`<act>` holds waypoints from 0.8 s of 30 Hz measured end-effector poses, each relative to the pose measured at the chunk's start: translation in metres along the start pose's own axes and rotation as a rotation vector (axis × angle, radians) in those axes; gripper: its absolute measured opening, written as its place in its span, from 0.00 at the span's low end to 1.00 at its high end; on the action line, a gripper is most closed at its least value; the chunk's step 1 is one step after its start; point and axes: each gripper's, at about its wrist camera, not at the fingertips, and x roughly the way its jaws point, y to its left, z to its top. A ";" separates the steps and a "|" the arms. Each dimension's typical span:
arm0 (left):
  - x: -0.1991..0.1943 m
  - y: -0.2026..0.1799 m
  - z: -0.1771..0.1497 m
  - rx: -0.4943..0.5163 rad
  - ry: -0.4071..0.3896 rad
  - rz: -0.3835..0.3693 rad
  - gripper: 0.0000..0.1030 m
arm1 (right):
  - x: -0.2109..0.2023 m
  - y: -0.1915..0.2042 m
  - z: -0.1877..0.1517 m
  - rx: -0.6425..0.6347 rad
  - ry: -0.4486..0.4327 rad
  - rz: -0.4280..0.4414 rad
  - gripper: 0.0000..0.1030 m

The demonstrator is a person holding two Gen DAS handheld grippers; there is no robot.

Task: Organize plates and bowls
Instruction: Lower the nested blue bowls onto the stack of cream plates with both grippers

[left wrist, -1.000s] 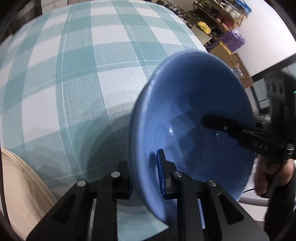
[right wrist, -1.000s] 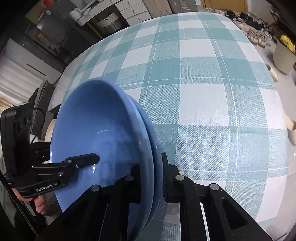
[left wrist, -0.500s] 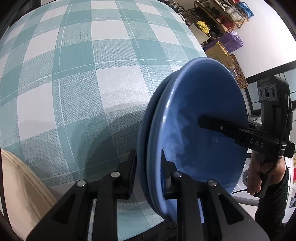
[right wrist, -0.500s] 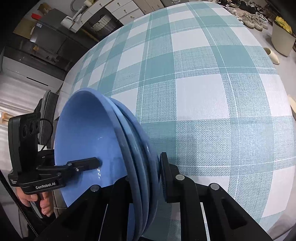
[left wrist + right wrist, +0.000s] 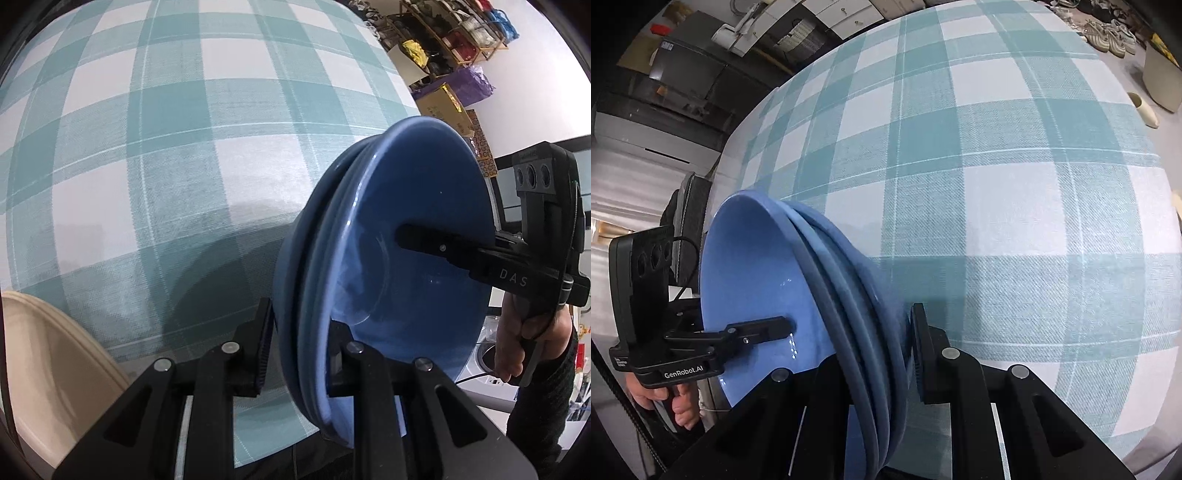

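We see glossy, smooth blue ceramic-looking bowls [image 5: 406, 240] catching small highlights. Under them lies a matt woven checked tablecloth [image 5: 997, 166]. The grippers' fingers [image 5: 369, 369] look like matt black plastic.

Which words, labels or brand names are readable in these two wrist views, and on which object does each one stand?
"DAS": on the side of the right gripper, seen from the left wrist view.
"GenRobot.AI": on the side of the left gripper, seen from the right wrist view.
A small white label on the left gripper's body: too small to read.
Print on the yellow boxes by the wall: too blurred to read.
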 end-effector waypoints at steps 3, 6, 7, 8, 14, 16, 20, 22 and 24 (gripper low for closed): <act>0.000 0.006 0.001 -0.023 0.014 -0.017 0.19 | 0.006 0.006 0.005 0.003 0.021 0.001 0.12; -0.005 0.010 0.000 -0.035 0.015 -0.016 0.19 | 0.008 0.013 0.009 -0.001 0.039 0.002 0.12; -0.008 0.011 0.000 -0.038 0.010 -0.010 0.19 | 0.008 0.016 0.011 -0.007 0.040 -0.001 0.12; -0.010 0.011 0.000 -0.038 0.007 -0.005 0.19 | 0.007 0.020 0.012 -0.016 0.042 -0.005 0.12; -0.032 0.018 -0.007 -0.058 -0.022 0.018 0.19 | 0.005 0.051 0.025 -0.072 0.046 -0.018 0.12; -0.039 0.021 -0.011 -0.070 -0.034 0.029 0.19 | 0.004 0.064 0.028 -0.092 0.045 -0.022 0.12; -0.054 0.031 -0.020 -0.095 -0.058 0.048 0.19 | 0.005 0.089 0.032 -0.118 0.054 -0.011 0.12; -0.061 0.042 -0.025 -0.117 -0.064 0.037 0.19 | 0.010 0.102 0.033 -0.128 0.068 0.001 0.12; -0.065 0.051 -0.029 -0.154 -0.062 0.015 0.19 | 0.015 0.114 0.034 -0.138 0.086 0.008 0.12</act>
